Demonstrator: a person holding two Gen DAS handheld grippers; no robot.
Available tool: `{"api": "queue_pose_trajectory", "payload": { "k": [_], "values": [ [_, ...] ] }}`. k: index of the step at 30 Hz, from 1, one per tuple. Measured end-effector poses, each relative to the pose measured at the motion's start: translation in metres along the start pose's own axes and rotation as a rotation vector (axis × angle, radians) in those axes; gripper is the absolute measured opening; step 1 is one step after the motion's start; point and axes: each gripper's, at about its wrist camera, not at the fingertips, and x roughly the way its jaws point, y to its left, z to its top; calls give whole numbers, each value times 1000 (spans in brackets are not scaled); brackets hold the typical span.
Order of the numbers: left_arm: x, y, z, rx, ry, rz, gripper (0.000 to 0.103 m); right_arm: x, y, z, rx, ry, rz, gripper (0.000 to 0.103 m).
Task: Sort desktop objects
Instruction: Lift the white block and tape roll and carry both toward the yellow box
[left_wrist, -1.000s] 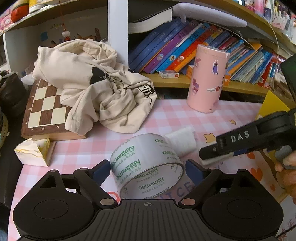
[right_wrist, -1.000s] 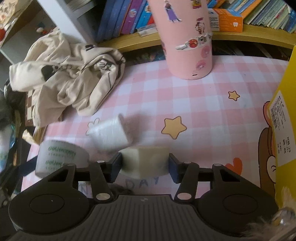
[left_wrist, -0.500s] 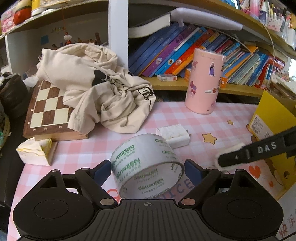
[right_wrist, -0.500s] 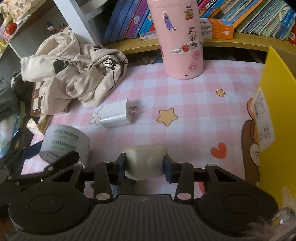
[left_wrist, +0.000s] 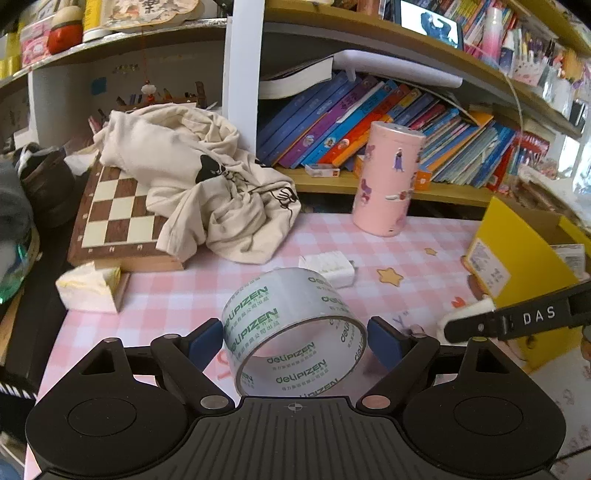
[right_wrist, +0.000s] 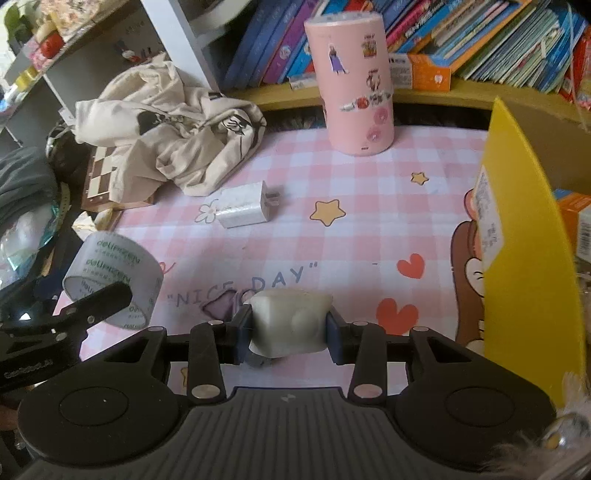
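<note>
A cluttered desk under a pink checked cloth printed with stars and hearts stands before shelves of leaning children's books.

The right gripper is clenched on a pale, squarish soft block, perhaps an eraser or putty, though the view does not settle which. It is carried low over the cloth, just beside an open yellow box at the right edge. The left gripper brackets a roll of clear tape printed with green lettering; its blue pads sit at the roll's sides, and whether they actually press it cannot be told.

The step in hand appears to be carrying both items toward the yellow box. The next move likely calls for swinging the block over the box rim and letting go, then bringing the tape across.

Further out, a white charger plug lies on the cloth, well apart from both grippers. Behind it stand a tall pink stickered canister, a crumpled cream garment draped over a chessboard, and a tissue pack.
</note>
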Motion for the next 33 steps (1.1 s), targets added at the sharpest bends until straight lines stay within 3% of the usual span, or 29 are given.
{"api": "queue_pose_trajectory", "payload": {
  "k": [11, 20, 33],
  "values": [
    [-42, -6, -13, -56, -15, -51, 86, -39, 5, -40, -38, -7, 2, 36],
    [-61, -18, -23, -39, -15, -75, 86, -59, 6, -76, -77, 16, -26, 36],
    [-83, -33, -35, -4, -7, -100, 85, -72, 15, -98, -73, 12, -16, 36]
  ]
}}
